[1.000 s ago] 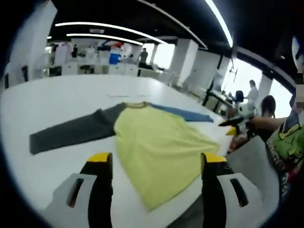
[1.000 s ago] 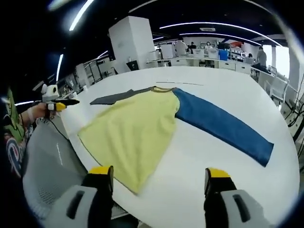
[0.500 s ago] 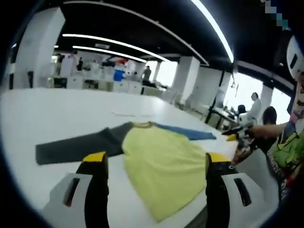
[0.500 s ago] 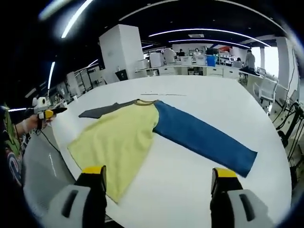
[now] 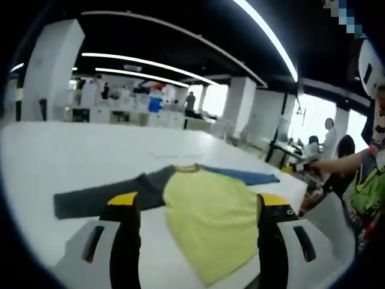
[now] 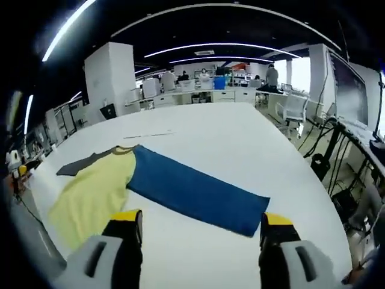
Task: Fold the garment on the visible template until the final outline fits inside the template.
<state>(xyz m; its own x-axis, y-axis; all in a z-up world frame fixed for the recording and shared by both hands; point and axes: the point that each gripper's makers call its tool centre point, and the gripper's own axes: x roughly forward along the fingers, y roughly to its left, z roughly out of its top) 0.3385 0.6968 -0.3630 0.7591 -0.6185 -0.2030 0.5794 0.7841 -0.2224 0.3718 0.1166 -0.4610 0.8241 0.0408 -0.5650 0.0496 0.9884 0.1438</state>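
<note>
counter [image 6: 240, 138]: a big white counter. The shirt lies flat on it, close to the near edge where the person stands.

shirt [image 5: 210, 205]: a long-sleeve shirt, spread open and not folded yet. The body is yellow. Its neck points away from the person and its bottom hem points to the near edge.

sleeves: they stick straight out to both sides, so the shirt's long way runs left to right across the counter. The grey sleeve [image 5: 102, 195] goes to the left. The blue sleeve [image 6: 192, 192] goes to the right.

template: I cannot make out a marked shape under the shirt. There is a thin pale line [image 6: 147, 135] on the counter past the neck, too small to tell what it is.

left hand-held gripper [image 5: 195, 201]: its jaws are apart and hold nothing. It is up above the near edge, looking at the yellow body and the grey sleeve. It is the nearer one to the grey sleeve.

right hand-held gripper [image 6: 195, 220]: its jaws are apart and hold nothing too. It hangs above the counter, and the blue sleeve lies right in front of it, slanting across. The sleeve's end [image 6: 249, 215] is closest to it.

next move, my guess: each sleeve should be folded in over the body. The right one looks best placed to take the blue sleeve end first.
</note>
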